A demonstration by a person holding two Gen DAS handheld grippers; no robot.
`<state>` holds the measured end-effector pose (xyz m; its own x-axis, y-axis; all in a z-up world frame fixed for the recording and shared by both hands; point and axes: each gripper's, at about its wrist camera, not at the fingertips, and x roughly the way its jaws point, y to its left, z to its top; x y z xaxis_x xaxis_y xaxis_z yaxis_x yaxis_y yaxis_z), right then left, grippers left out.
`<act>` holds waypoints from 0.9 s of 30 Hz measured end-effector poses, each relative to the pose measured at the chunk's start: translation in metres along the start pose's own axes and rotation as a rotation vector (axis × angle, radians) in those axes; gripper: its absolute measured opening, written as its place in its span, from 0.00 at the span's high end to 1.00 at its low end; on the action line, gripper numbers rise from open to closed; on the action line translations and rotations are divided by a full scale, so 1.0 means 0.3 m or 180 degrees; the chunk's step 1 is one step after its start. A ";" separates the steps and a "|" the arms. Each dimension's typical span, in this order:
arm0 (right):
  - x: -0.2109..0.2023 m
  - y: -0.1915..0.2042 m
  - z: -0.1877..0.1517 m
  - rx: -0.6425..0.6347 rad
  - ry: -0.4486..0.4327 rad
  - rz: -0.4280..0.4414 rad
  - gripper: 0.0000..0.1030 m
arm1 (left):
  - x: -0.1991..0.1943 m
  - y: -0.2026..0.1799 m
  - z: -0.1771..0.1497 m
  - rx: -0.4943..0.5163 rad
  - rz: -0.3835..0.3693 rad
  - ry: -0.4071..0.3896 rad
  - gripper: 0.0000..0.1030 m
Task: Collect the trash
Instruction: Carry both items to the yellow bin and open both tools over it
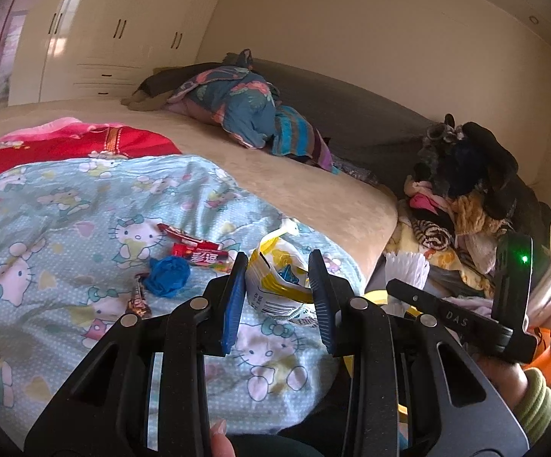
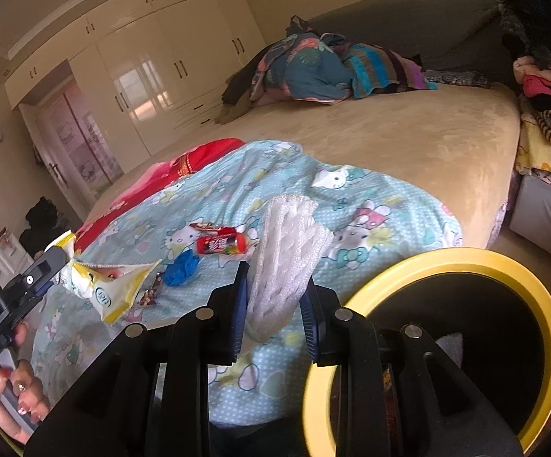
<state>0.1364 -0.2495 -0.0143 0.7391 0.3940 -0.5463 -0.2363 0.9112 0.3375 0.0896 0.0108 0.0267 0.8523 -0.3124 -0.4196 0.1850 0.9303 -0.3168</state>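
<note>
My left gripper is shut on a yellow and white snack bag, held above the Hello Kitty quilt; the bag also shows in the right wrist view. My right gripper is shut on a white foam net sleeve, just left of a yellow-rimmed trash bin. On the quilt lie a red candy wrapper, a blue crumpled wrapper, a small brown wrapper and another red wrapper.
A beige bed carries a pile of clothes at its far side. More clothes are heaped at the right. White wardrobes line the far wall. A red blanket lies beyond the quilt.
</note>
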 end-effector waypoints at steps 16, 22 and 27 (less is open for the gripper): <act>-0.079 -0.117 0.007 0.0089 -0.0186 -0.0296 0.76 | 0.033 -0.108 -0.032 0.0210 -0.0196 0.0117 0.75; -0.108 -0.165 0.006 0.0115 -0.0249 -0.0439 0.76 | 0.061 -0.175 -0.060 0.0360 -0.0304 0.0201 0.75; -0.131 -0.204 0.000 0.0146 -0.0289 -0.0556 0.76 | 0.084 -0.233 -0.090 0.0481 -0.0395 0.0286 0.75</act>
<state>0.1219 -0.3209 -0.0134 0.8207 0.2161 -0.5289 -0.0721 0.9574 0.2795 0.0850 -0.0671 0.0152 0.7726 -0.4360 -0.4616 0.3629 0.8997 -0.2425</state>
